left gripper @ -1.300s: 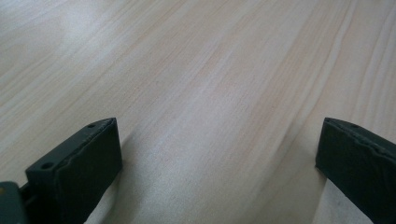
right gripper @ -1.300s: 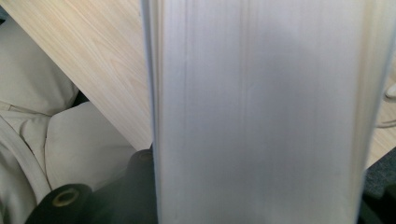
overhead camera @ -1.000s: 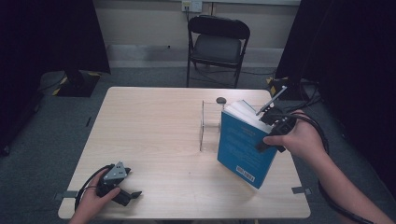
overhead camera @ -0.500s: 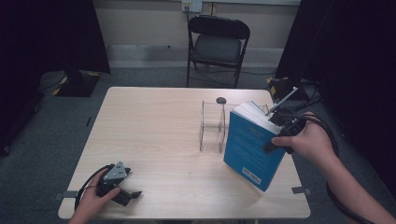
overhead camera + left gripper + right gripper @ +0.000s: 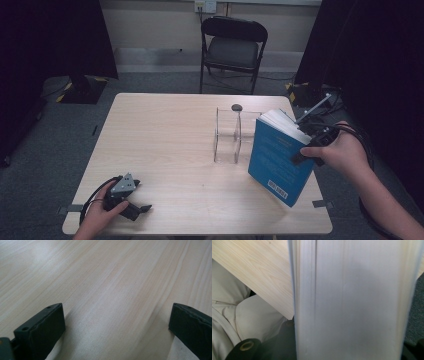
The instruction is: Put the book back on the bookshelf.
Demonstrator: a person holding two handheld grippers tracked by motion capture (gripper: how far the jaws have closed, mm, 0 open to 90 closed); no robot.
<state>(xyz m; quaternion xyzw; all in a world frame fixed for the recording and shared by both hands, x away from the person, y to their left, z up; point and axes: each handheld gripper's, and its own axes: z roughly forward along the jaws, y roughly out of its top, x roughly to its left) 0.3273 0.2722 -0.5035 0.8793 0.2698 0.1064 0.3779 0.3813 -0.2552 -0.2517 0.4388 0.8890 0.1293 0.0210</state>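
**Book swings out to the right of the clear stand**

Since the earlier frames, our blue book (image 5: 277, 157) has drifted right and away from the clear acrylic stand (image 5: 231, 135); a gap now shows between them where the cover once overlapped the rack. We hold the book tilted, its top leaning right, low corner close to the table (image 5: 165, 145) near the right edge; we cannot tell whether that corner touches. Our right gripper (image 5: 312, 145) clamps the page block from the fore-edge side, and its own view looks straight onto the white pages (image 5: 352, 302), jaws set either side. Our left gripper (image 5: 131, 202) rests on the table at the near-left corner, jaws spread wide over bare wood, holding nothing.

We judge the step to be standing the book in the stand. To do it well, we should bring the book upright first, line its spine with a slot, and lower it slowly. The grip sits high and off-centre, so the book may pivot; the light stand could slide if nudged, and the left gripper could steady it.
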